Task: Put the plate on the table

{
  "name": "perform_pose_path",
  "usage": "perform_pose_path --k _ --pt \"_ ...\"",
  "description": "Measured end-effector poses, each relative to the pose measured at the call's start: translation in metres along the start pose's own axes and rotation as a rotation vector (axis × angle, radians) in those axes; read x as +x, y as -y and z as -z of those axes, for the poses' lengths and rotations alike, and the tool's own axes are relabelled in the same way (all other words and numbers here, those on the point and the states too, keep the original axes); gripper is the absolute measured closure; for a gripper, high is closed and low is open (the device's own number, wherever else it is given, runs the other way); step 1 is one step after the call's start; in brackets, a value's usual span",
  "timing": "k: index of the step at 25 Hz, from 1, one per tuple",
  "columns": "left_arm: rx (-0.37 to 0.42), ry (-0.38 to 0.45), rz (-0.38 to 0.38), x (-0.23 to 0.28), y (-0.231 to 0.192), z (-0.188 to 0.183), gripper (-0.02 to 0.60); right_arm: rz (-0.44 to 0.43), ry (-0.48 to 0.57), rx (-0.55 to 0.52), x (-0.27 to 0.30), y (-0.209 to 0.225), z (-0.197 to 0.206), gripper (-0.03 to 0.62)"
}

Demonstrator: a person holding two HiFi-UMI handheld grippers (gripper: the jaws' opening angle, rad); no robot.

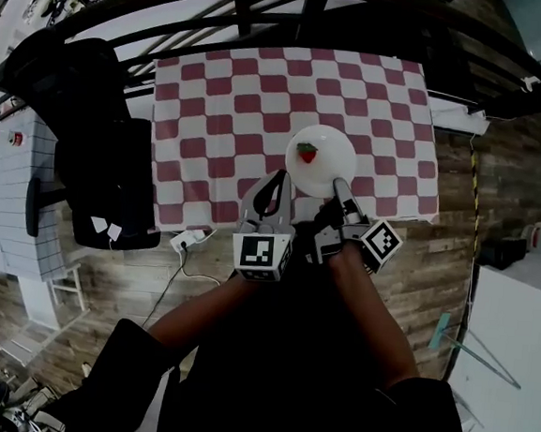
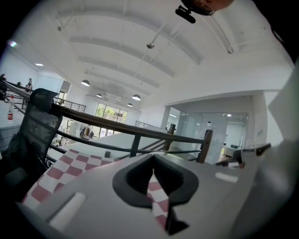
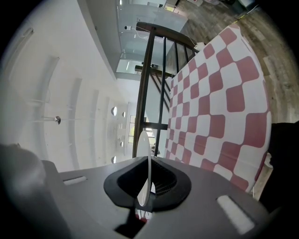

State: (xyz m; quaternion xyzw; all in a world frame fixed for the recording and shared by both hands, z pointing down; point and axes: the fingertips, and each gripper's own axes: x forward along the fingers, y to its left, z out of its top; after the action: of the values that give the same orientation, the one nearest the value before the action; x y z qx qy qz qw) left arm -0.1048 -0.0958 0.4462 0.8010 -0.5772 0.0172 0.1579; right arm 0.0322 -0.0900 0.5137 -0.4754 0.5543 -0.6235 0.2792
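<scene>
Plate (image 1: pixel 321 158): white, round, seen over the near right part of the red and white checked cloth (image 1: pixel 223 112) that covers the table (image 1: pixel 458 116). Head view doesn't show whether the plate touches the cloth or hangs just over it. A small red item with a green top (image 1: pixel 306 152), looks like a strawberry, sits on the plate left of its centre.

Right gripper (image 1: pixel 341 186): clamped on the plate's near right rim. The right gripper view shows the plate edge-on, a thin white sliver running straight out between the two jaws, with both pads pressed on it. The plate sticks out ahead of the jaws, away from the person, and the gripper body and its marker cube trail back toward the table's near edge. In that view the checked cloth fills the right side.

Left gripper (image 1: pixel 276 178): just left of the plate's near edge, close beside the right gripper, not touching the plate as far as the head view shows. Jaws together, nothing between them; only a thin strip of checked cloth shows past them in the left gripper view.

Around: both forearms reach in from the bottom of the head view. A dark railing (image 1: pixel 269 22) runs behind the table's far edge. A black chair (image 1: pixel 98 148) stands at the table's left. A white power strip (image 1: pixel 190 241) lies on the wooden floor (image 1: pixel 104 290) by the table's near left corner.
</scene>
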Motion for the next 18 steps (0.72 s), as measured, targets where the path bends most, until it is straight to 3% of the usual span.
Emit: perform_pose_path --k 10,15,18 --pt "0.042 -0.007 -0.081 0.027 -0.025 -0.013 0.571 -0.018 -0.058 -0.075 0.043 0.003 -0.010 0.585" --pt "0.057 -0.018 -0.083 0.046 -0.027 -0.014 0.572 -0.053 -0.085 -0.072 0.068 0.003 -0.016 0.585" --pt "0.055 -0.032 -0.101 0.058 -0.032 -0.015 0.572 -0.023 -0.100 -0.124 0.079 0.008 -0.024 0.585"
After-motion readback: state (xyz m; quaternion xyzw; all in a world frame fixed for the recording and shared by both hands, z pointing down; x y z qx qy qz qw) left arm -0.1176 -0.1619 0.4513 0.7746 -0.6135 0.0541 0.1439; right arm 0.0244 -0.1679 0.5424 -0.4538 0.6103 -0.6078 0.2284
